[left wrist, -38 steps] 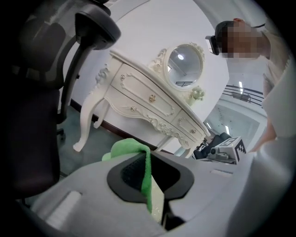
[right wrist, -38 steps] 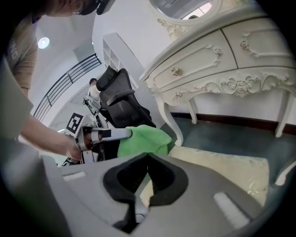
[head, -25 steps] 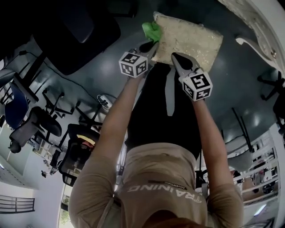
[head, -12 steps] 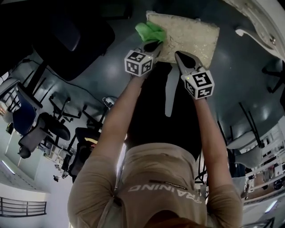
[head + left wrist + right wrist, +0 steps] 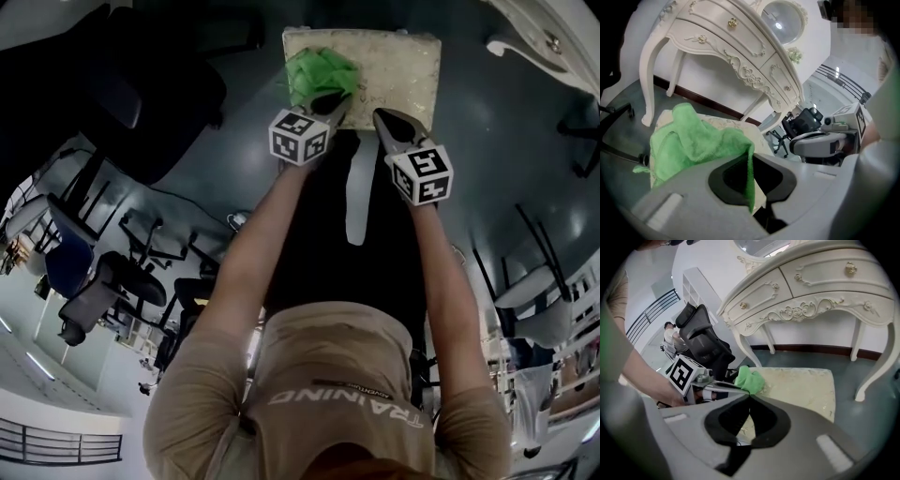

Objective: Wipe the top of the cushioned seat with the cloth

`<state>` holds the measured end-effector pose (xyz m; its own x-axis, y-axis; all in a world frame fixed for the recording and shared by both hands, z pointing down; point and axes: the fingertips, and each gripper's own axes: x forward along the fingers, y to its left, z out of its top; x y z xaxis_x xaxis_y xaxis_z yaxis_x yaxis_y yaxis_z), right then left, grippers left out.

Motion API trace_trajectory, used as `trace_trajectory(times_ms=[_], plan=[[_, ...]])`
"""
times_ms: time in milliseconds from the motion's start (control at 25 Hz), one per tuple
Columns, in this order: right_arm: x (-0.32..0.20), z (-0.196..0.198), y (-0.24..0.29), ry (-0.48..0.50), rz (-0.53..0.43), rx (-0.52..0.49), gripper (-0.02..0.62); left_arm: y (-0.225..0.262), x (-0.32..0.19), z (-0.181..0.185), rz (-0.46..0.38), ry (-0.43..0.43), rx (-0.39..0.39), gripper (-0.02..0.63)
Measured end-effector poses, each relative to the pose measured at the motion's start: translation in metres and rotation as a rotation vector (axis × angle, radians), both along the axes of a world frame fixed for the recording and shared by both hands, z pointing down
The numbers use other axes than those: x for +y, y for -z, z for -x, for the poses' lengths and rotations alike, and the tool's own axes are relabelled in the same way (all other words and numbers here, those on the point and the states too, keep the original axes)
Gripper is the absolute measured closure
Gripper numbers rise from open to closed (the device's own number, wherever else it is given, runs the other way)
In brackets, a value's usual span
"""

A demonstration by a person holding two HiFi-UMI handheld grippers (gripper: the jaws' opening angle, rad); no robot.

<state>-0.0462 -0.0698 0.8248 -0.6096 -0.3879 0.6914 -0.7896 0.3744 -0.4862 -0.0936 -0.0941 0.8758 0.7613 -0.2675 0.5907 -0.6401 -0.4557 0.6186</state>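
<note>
The cream cushioned seat (image 5: 398,61) lies on the floor at the top of the head view. A green cloth (image 5: 319,73) rests bunched on its left part. My left gripper (image 5: 336,101) is shut on the cloth's near edge, and in the left gripper view the cloth (image 5: 693,140) hangs from the closed jaws over the seat (image 5: 729,124). My right gripper (image 5: 386,119) hovers at the seat's near edge, shut with nothing in it. In the right gripper view (image 5: 749,397) the cloth (image 5: 750,379) and the seat (image 5: 799,385) lie just ahead.
A white ornate dressing table (image 5: 811,291) stands just beyond the seat, its legs (image 5: 647,84) close to the far side. A black office chair (image 5: 141,94) is to the left. More chairs (image 5: 103,281) stand further back on the grey floor.
The left gripper has dragged the green cloth rightward from the seat's left corner onto its top. The right gripper stays shut near the front edge.
</note>
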Motion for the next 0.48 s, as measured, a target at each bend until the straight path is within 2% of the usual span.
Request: trace_trajectory(times_ms=[160,480], plan=[[0.005,-0.018,0.002,-0.020,-0.005,-0.013,0.591,-0.002,0.002,-0.027,0.018,0.003,0.013,0.581],[0.015,-0.080,0.001,-0.035,-0.027,-0.009,0.591,-0.008,0.006,-0.101,0.032,-0.026,0.024,0.581]])
